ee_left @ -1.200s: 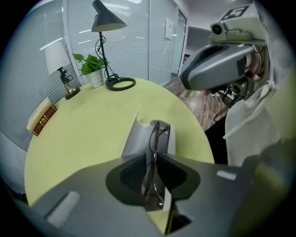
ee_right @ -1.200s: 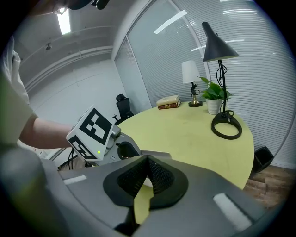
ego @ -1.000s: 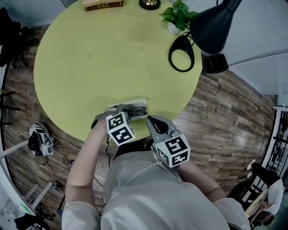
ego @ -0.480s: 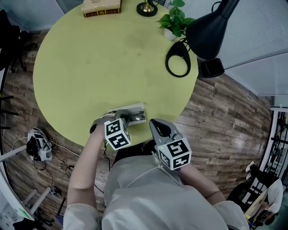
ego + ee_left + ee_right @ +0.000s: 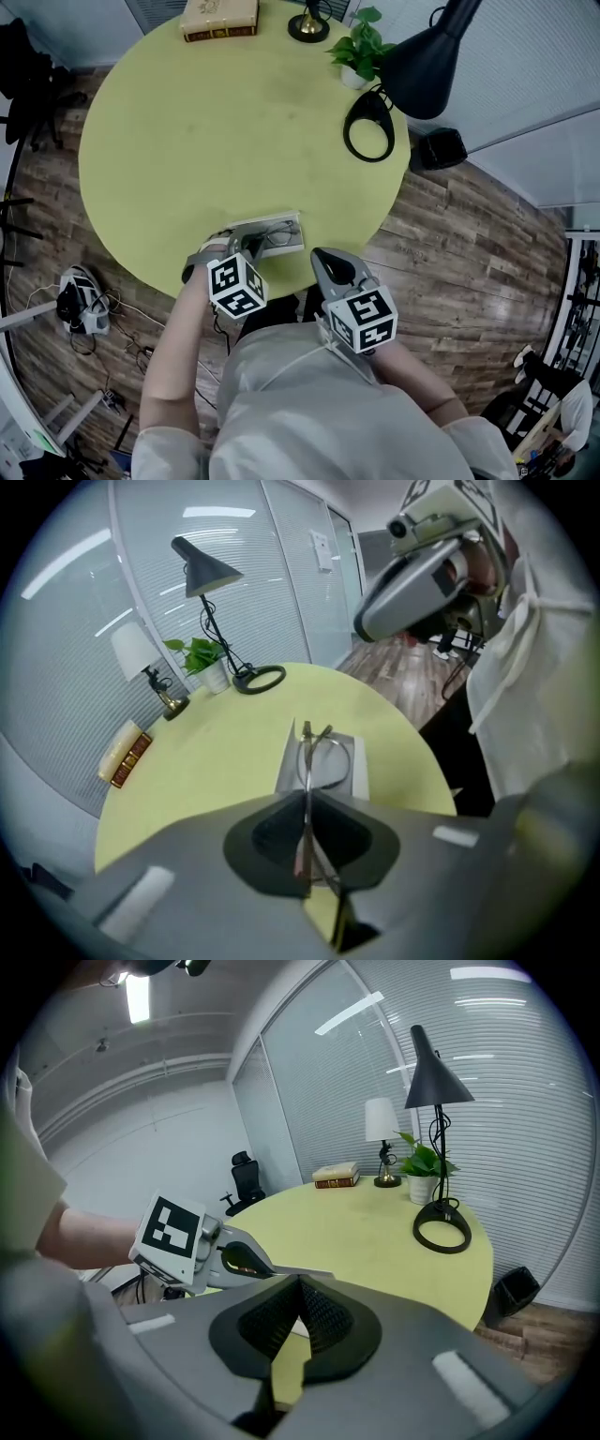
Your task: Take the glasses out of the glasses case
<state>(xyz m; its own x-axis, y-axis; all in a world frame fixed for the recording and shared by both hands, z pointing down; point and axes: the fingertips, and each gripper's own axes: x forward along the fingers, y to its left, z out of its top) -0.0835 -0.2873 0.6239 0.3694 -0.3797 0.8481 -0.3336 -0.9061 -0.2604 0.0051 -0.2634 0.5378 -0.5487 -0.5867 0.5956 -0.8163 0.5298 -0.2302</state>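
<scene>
At the near edge of the counter point(image 5: 216, 122) the glasses case point(image 5: 360, 771) lies open, pale lining up. The left hand-held gripper point(image 5: 307, 799) is pinched tight on the glasses point(image 5: 307, 755), with the frame caught edge-on between the pads and the rims projecting forward over the case. I cannot tell whether the far end of the frame still rests on the lining. The right hand-held gripper point(image 5: 300, 1283) has its jaws together with nothing between them, and it sits just beside the case on its right, off the counter's rim. Judged step: lifting the glasses out. To do this well, draw them straight up until the whole frame clears the case walls, and only then carry them sideways. Keep the wrist steady, since the frame is held at one point and will want to swing or pivot in the pads. Do not squeeze harder, because wire this thin would likely bend before it slipped. If the case starts to rise with the frame, the free right hand-held gripper is close enough to press it down. The glasses have a thin dark metal frame and rounded rims with clear lenses, and the temples appear folded. They look light, springy and easily twisted, and the lenses would smudge or scratch if dragged on the case edge.
</scene>
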